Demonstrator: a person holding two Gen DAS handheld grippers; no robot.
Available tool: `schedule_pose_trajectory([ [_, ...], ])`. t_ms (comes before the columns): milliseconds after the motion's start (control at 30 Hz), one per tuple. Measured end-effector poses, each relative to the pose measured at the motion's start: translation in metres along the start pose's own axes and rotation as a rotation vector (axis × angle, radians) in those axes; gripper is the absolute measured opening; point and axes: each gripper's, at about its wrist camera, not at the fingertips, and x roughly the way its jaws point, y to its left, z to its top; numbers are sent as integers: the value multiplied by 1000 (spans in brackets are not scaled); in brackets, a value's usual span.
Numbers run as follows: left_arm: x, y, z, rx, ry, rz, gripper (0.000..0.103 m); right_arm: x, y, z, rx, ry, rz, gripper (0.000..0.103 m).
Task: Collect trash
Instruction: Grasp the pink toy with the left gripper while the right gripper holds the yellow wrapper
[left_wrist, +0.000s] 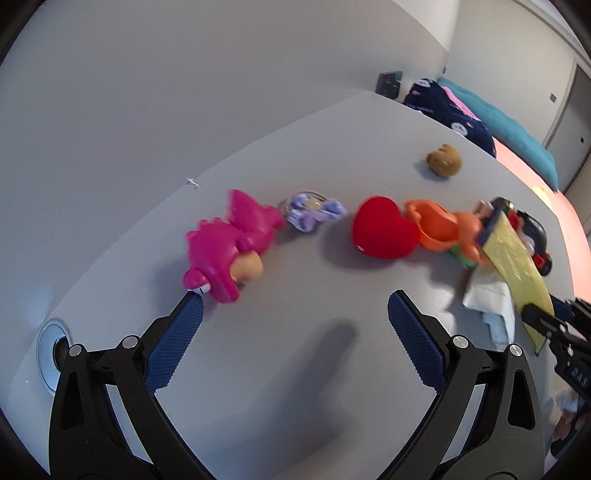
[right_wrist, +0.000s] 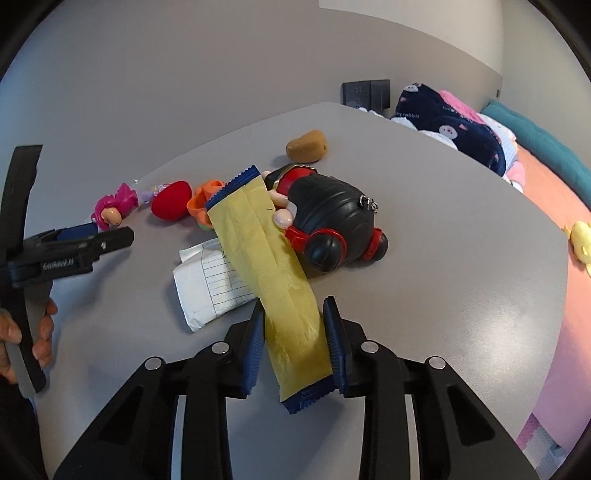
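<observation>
- The grey table (right_wrist: 461, 236) carries everything; most of the clutter on it is toys, well ahead of both pairs of fingers.
- The black-and-red doll (right_wrist: 332, 225) lies just ahead of the right fingers and right of the wrapper. It looks like hard, heavyish plastic, and I judge it a toy, not trash.
- The yellow wrapper (right_wrist: 273, 269) with blue crimped ends runs from between the right fingers forward, its far end leaning on the doll. It looks light, thin, crinkly and rather slick, so a pinch across the flat body near one end should hold best.
- The right gripper (right_wrist: 293, 332) is nearly closed, with the pads pressing the wrapper's near end from both sides.
- The folded lined paper (right_wrist: 210, 284) lies flat just left of the right fingers, partly under the wrapper. Soft and light, its raised edge is the place to grab.
- The left gripper (left_wrist: 295, 314) gapes wide with nothing in it, its left finger just short of the pink toy (left_wrist: 229, 243).
</observation>
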Motion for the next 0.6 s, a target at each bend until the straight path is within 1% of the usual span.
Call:
schedule_pose_trajectory([
  [200, 4, 11, 16, 0, -20, 11, 97, 1, 1, -1, 14, 0, 11, 33],
  [500, 28, 22, 27, 30, 4, 44, 97, 2, 0, 0, 22, 2, 16, 33],
  [533, 28, 23, 27, 29, 5, 39, 94, 3, 0, 0, 23, 2, 16, 33],
  [567, 28, 25, 28, 25, 2, 31, 89, 3, 0, 0, 23, 2, 16, 33],
  [600, 27, 26, 28, 21, -3, 29, 87, 3, 0, 0, 23, 2, 16, 33],
])
